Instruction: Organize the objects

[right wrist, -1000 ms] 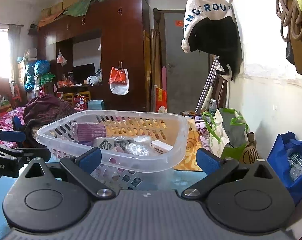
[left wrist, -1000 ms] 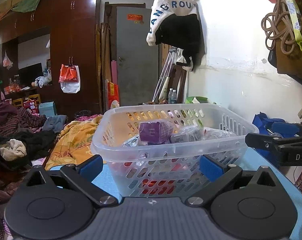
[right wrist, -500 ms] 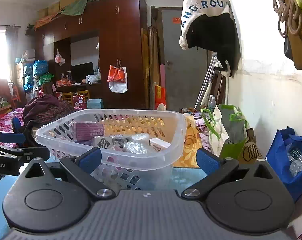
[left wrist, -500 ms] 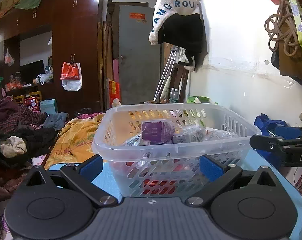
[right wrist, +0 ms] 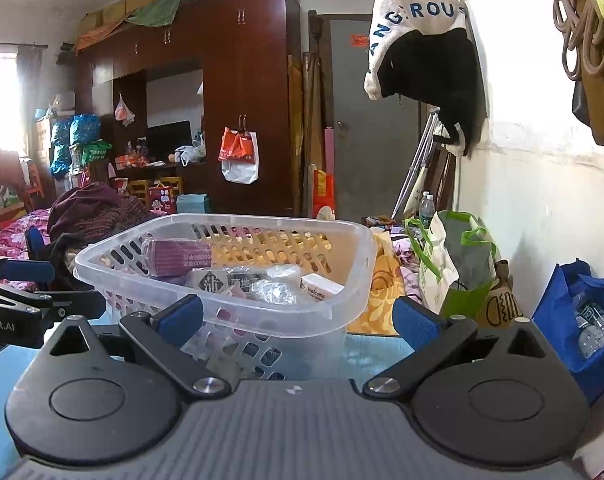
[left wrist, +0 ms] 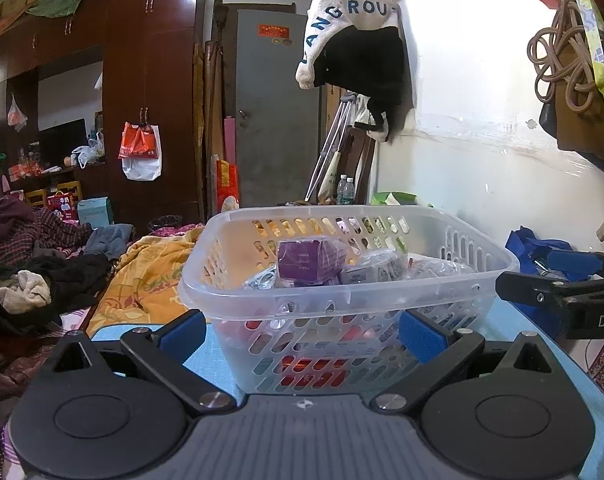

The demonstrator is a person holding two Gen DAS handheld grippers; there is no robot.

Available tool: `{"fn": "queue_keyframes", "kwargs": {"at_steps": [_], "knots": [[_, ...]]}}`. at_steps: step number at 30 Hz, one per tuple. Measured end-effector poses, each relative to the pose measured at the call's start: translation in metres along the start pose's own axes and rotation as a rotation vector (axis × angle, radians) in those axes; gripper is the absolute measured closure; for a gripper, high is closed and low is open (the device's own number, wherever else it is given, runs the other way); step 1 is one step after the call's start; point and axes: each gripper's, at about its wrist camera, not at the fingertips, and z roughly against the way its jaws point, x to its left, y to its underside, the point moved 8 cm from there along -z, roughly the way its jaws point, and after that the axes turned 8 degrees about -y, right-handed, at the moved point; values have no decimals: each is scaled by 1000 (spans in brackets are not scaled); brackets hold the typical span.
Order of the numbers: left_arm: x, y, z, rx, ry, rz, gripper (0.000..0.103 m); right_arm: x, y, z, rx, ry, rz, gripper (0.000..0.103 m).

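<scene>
A clear plastic perforated basket stood on the blue table, close to the table's near edge. Inside it lay a purple box, several clear-wrapped packets and, toward the right-hand side, a small white carton. Red packaging showed through the slots low in the basket's near wall.

The left hand-held gripper sat low at the near edge of the table with its jaws spread wide, one blue pad just outside the basket's left corner and the other in front of its near wall. Nothing was held between them. Whether the pads touched the plastic could not be determined.

The right hand-held gripper was likewise wide open and empty, positioned at the basket's right corner; its left pad overlapped the basket wall in view, while its right pad stood clear beyond it, over bare table.

Each gripper was visible from the other's camera, flanking the basket on either side.

Behind the table were a yellow blanket, a dark wooden wardrobe, and a blue bag by the white wall.
</scene>
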Motion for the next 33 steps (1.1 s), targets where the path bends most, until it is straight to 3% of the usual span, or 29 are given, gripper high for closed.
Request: {"fn": "queue_keyframes", "kwargs": {"at_steps": [33], "knots": [[-7,3,1,3,8,-5,0,6,3,1,4,-11,43,0]]}}
